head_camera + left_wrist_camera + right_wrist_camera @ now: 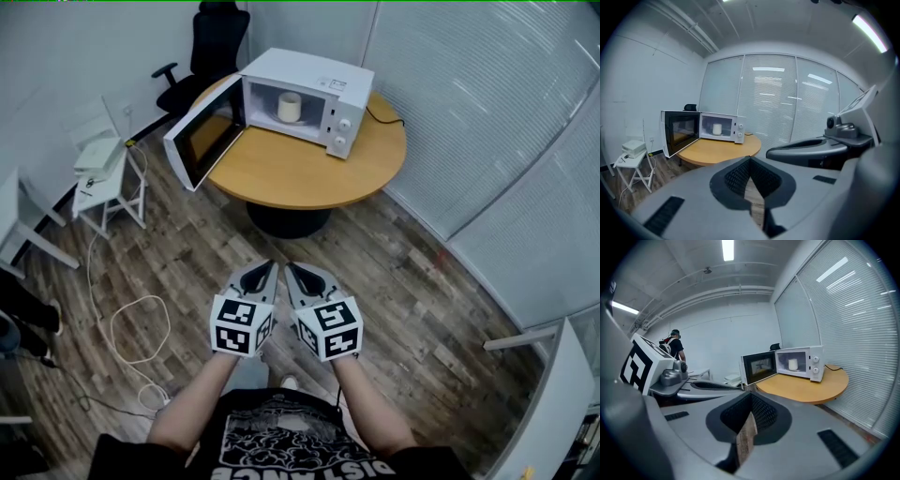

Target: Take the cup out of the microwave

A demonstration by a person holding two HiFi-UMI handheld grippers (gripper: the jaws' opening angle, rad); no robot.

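One cup (289,107) stands inside the microwave (314,67), whose door (202,141) is open, on the table (300,178). The left gripper (266,268) and right gripper (293,270) are closed, empty and well apart from it. Open one before reaching in level.

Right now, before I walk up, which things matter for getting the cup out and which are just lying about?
Job: white microwave oven, its door swung open; white cylindrical cup inside it; round wooden table under it.
Lying about: black office chair; white folding side table; white cable looped on the floor.
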